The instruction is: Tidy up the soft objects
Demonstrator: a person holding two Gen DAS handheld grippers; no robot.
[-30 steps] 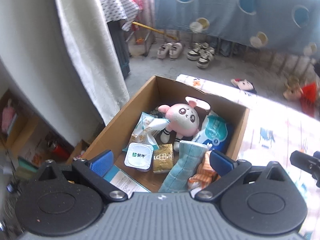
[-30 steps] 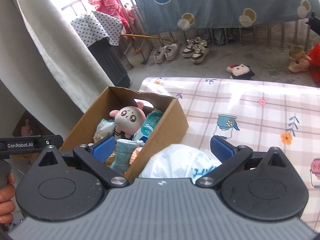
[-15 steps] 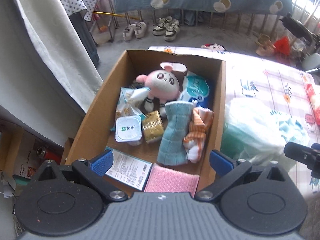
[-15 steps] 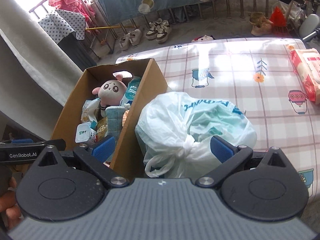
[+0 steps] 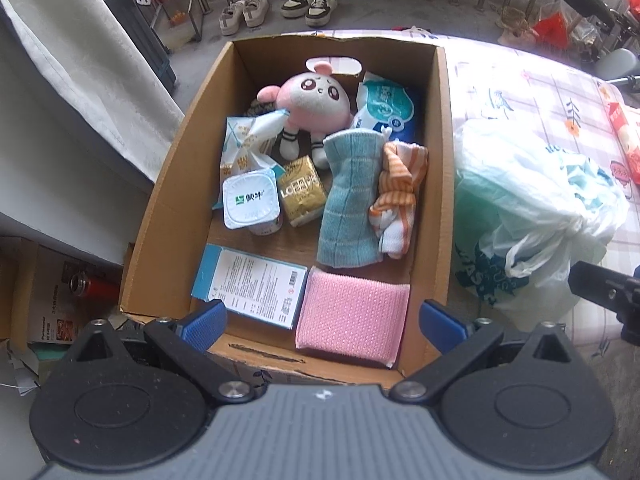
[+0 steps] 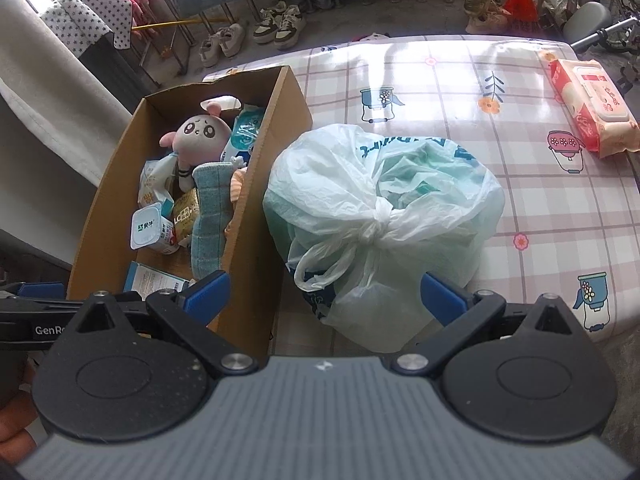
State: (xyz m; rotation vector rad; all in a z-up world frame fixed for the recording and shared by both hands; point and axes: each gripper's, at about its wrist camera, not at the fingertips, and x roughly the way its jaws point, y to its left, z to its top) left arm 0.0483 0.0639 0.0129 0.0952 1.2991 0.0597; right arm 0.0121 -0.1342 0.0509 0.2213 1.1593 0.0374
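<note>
1. I'm over a bench (image 6: 460,92) with a plaid, flower-printed cover; shoes sit on the floor beyond.
2. The cardboard box (image 5: 436,184) holds a pink plush (image 5: 316,100), a teal cloth (image 5: 350,196) and a pink sponge (image 5: 352,316).
3. The knotted plastic bag (image 6: 384,208) touches the box's side.
4. Left gripper (image 5: 322,322) and right gripper (image 6: 324,292): jaws spread, empty.
5. The bag looks light, slick and yielding; I'd pinch the knot.

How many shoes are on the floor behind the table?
4 shoes: a white pair on the floor to the left, and a darker-trimmed pair right beside them, both by the railing. More may be hidden behind the table.
</note>
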